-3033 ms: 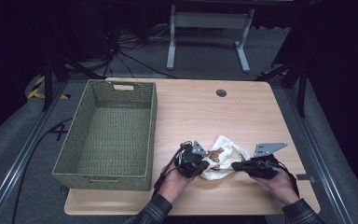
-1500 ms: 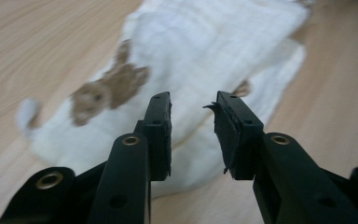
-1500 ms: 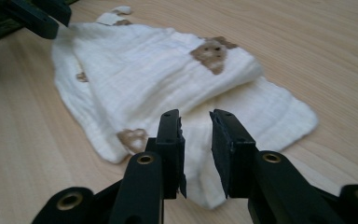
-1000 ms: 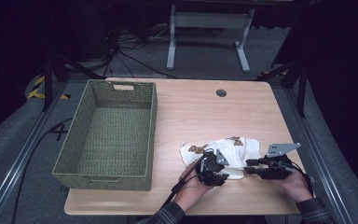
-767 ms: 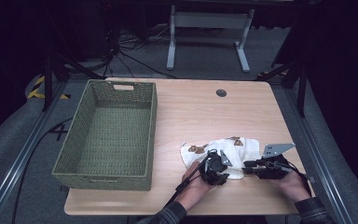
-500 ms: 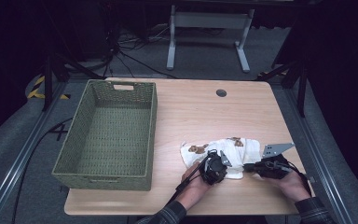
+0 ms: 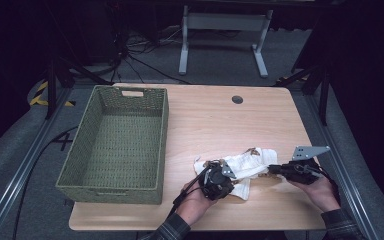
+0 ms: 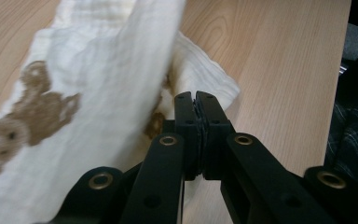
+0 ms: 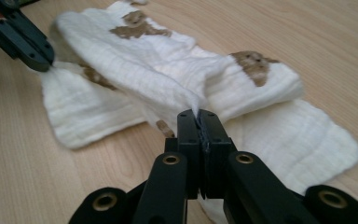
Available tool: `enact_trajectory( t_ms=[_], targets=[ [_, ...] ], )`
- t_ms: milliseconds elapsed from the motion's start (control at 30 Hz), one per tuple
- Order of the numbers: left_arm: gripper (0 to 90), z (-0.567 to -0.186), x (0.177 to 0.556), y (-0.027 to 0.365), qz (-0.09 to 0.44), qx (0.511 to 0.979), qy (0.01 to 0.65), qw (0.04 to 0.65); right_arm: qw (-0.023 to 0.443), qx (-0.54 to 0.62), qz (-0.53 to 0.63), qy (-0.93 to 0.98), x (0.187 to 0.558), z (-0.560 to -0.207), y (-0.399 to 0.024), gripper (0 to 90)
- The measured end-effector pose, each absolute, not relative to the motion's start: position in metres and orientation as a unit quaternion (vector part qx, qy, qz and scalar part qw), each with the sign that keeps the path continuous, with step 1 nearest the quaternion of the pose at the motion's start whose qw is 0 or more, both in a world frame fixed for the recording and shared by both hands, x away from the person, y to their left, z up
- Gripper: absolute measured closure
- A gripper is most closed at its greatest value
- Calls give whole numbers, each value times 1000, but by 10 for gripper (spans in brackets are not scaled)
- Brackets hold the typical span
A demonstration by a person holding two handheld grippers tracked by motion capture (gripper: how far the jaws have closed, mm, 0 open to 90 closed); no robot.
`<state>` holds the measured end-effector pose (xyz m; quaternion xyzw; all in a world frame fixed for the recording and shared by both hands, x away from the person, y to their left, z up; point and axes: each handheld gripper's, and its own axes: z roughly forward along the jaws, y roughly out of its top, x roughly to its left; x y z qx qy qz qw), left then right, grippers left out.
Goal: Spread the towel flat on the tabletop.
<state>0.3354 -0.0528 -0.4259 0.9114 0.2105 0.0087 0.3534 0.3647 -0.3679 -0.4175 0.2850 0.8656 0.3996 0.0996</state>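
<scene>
High overview; two close, cloth-level views

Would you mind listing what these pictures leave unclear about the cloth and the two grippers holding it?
- Cloth: its near edge in the high view is covered by the left gripper and hand.
- Cloth print: blurred in the left gripper view, brown figures unreadable.
- Left gripper's pinch: its own black jaws hide how much fabric sits between them.
- Right gripper: fabric enters the shut jaws, depth hidden.
- Basket: inside of the near wall hidden.
</scene>
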Motion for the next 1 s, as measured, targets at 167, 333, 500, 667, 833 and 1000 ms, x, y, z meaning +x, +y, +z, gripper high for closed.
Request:
enact_trajectory(
  t_ms=[167, 333, 500, 667, 833, 1000],
  targets=[
    [883, -426, 340, -31, 8, 906, 236, 351, 111, 292, 391, 866, 374, -415, -371, 892],
    [885, -426, 346, -19, 29, 905, 259, 336, 115, 305, 384, 864, 383, -415, -374, 892],
    [884, -434, 354, -16, 48, 908, 283, 305, 112, 329, 361, 865, 403, -428, -382, 893],
    [872, -445, 357, -24, 47, 915, 280, 288, 99, 337, 332, 876, 411, -444, -378, 838],
    [768, -439, 353, -25, 53, 912, 273, 301, 124, 332, 360, 863, 402, -429, -382, 734],
    [747, -428, 344, -29, 47, 906, 259, 331, 123, 316, 381, 860, 389, -417, -381, 722]
  ],
)
